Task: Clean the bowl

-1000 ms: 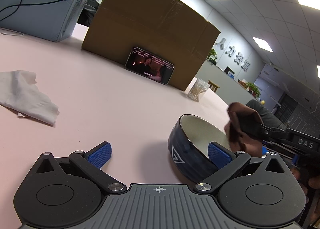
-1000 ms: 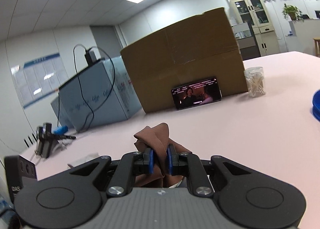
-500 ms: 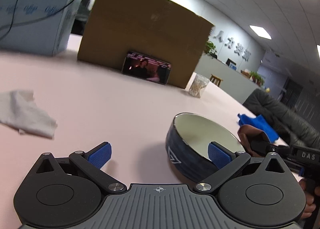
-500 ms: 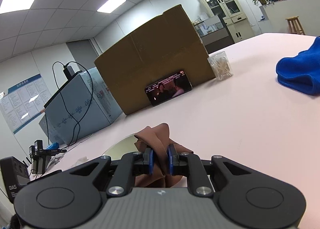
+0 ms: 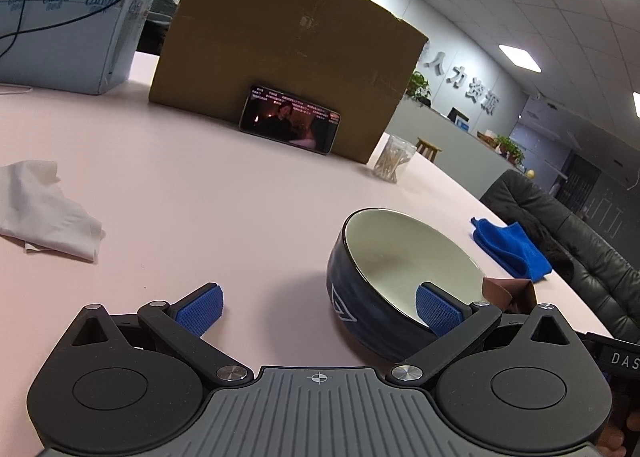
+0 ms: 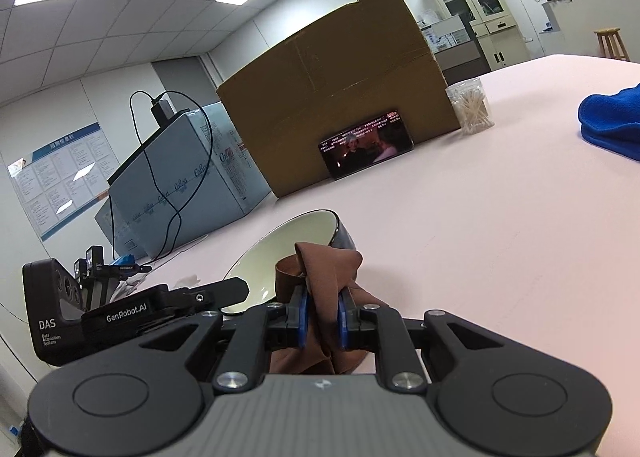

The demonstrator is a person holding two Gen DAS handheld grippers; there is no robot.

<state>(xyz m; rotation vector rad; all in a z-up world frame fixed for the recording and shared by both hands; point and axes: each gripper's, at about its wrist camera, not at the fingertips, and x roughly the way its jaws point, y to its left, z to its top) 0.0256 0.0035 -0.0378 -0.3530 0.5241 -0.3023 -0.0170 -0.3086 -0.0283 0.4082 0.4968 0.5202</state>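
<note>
**Bowl awaits the cloth**

Bowl (image 5: 404, 277), dark blue outside and pale inside, sits on the pink table (image 5: 224, 217) just ahead of our left gripper (image 5: 318, 307), whose spread fingers have one pad over the near rim. Our right gripper (image 6: 320, 321), close beside the bowl, pinches a brown cloth (image 6: 324, 269). We judge wiping is about to begin; next, steady the rim and bring the cloth inside.

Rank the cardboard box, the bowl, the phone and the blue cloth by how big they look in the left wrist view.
1. cardboard box, largest by far.
2. bowl, though it sits nearest the camera, which inflates it.
3. phone and blue cloth look roughly alike, so I won't separate them.
</note>
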